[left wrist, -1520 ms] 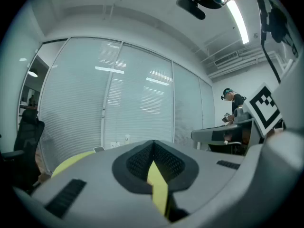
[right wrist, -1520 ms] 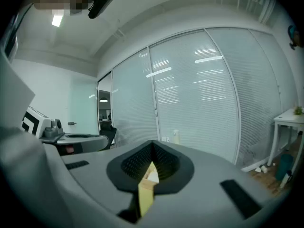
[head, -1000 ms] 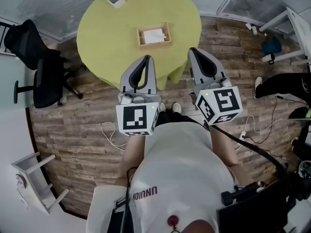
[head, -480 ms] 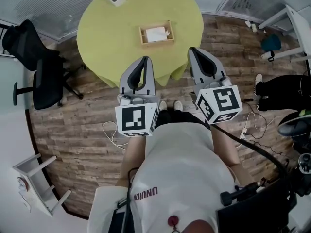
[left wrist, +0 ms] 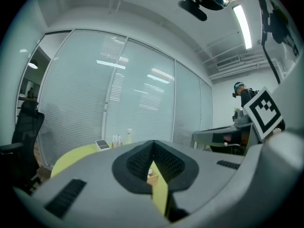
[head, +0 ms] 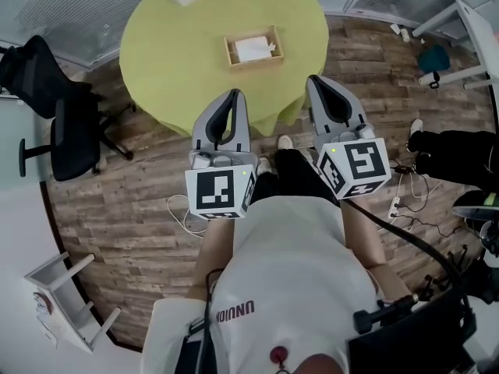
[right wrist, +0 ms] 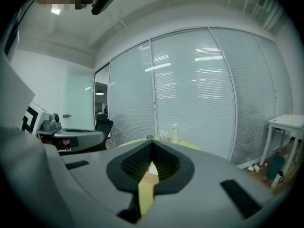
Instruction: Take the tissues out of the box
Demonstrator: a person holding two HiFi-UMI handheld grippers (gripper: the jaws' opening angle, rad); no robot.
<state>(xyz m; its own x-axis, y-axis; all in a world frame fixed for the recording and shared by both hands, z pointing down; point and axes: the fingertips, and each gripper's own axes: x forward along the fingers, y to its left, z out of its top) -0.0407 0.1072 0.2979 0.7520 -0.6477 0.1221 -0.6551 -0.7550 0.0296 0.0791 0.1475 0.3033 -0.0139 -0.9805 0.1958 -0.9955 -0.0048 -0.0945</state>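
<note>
Between the earlier head views and this one the table point(head: 179, 53) has drifted a little up and leftward, and one foot point(head: 285, 142) has come forward below the grippers, so the person seems to be stepping toward it, while both grippers sit at much the same spot in front of the body. On the table the box point(head: 231, 53) lies just right of the middle, well in from the near edge, with the white tissues point(head: 253, 49) lying inside it, none lifted out. Neither tool is near it: the left gripper point(head: 232, 96) and right gripper point(head: 318, 80) are side by side, pointing roughly level toward the table, well short of the box. Each gripper view shows the dark pads meeting at the tips with nothing caught between them, only a sliver of table and box seen through the gap lower down, so both are closed and empty. By my reading this is the approach, before any work on the box has begun. What comes next probably calls for closing the remaining distance, tipping one gripper down over the box, spreading its jaws, and pinching only the top tissue; the light box may lift with it, so the other gripper may need to press on the rim
</note>
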